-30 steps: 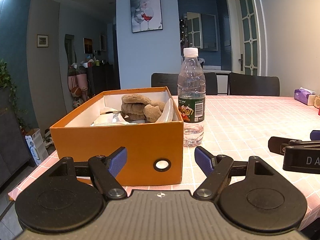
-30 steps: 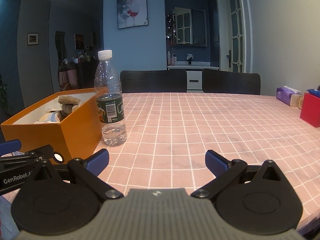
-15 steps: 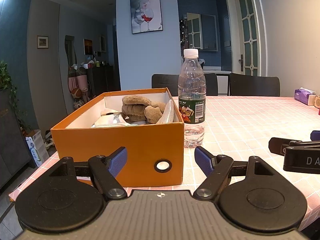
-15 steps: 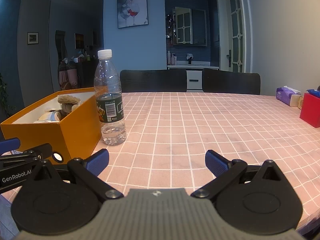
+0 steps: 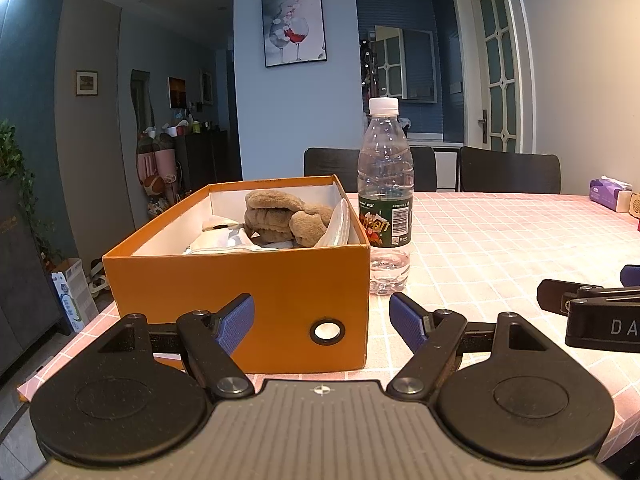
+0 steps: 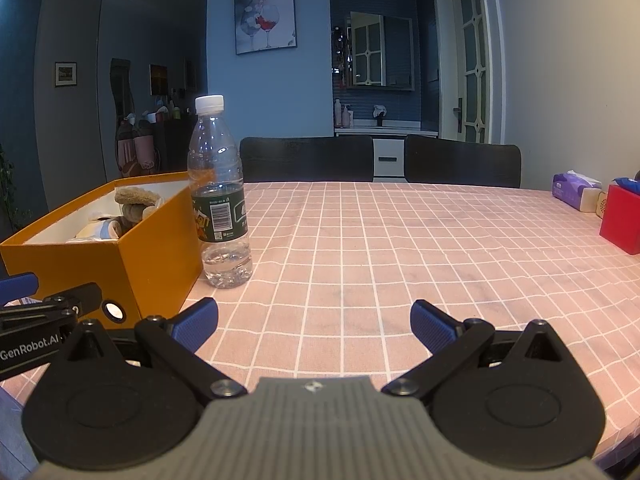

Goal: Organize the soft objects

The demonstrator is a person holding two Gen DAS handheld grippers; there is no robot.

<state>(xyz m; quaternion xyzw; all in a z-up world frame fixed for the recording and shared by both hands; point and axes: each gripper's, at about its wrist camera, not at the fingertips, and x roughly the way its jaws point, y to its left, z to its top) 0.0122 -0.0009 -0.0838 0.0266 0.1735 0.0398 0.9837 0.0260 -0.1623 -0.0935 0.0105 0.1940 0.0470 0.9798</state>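
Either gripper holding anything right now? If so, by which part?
Nothing held. Left gripper and right gripper are both open and empty; the soft toy lies in the orange box.

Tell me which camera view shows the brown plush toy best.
Left wrist view: the brown plush toy faces the camera inside the orange box. In the right wrist view the toy is smaller, partly behind the box wall.

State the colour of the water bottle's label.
Dark green label with orange lettering, clearest in the left wrist view.
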